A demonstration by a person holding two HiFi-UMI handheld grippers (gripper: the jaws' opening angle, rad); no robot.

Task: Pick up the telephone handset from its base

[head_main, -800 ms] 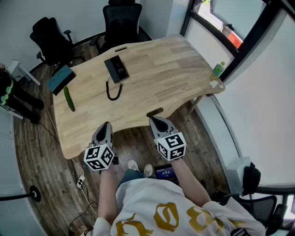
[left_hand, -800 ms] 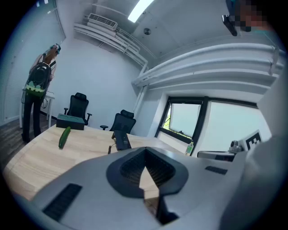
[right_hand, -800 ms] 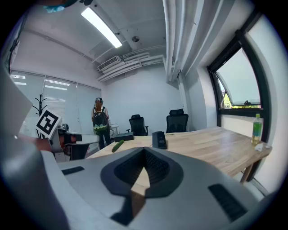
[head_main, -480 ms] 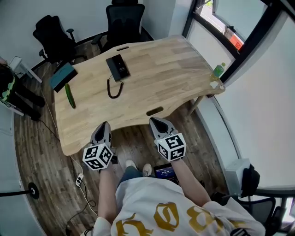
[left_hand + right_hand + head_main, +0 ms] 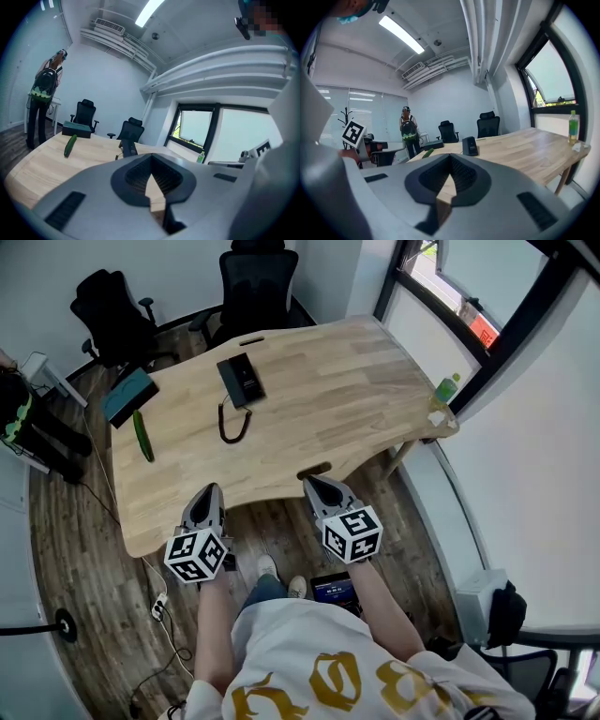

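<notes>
The black telephone [image 5: 240, 379] lies on the far left part of the wooden table [image 5: 356, 399], its handset resting on the base and a coiled cord [image 5: 230, 424] looping toward me. It also shows as a small dark block, the telephone [image 5: 129, 147], [image 5: 469, 146], in both gripper views. My left gripper [image 5: 208, 497] and right gripper [image 5: 315, 485] hover side by side off the table's near edge, far from the phone. Both are shut and hold nothing: left gripper [image 5: 151, 157], right gripper [image 5: 450, 157].
A green cucumber [image 5: 141, 437] and a teal box [image 5: 129, 396] lie at the table's left end. A green bottle [image 5: 444, 387] stands at the right corner. Two black office chairs [image 5: 261, 285] stand behind the table. A person with a backpack [image 5: 408, 130] stands beyond the table's left end.
The head camera has shifted slightly, so the table sits a touch higher in the picture. Both grippers stay in about the same place, still shut.
</notes>
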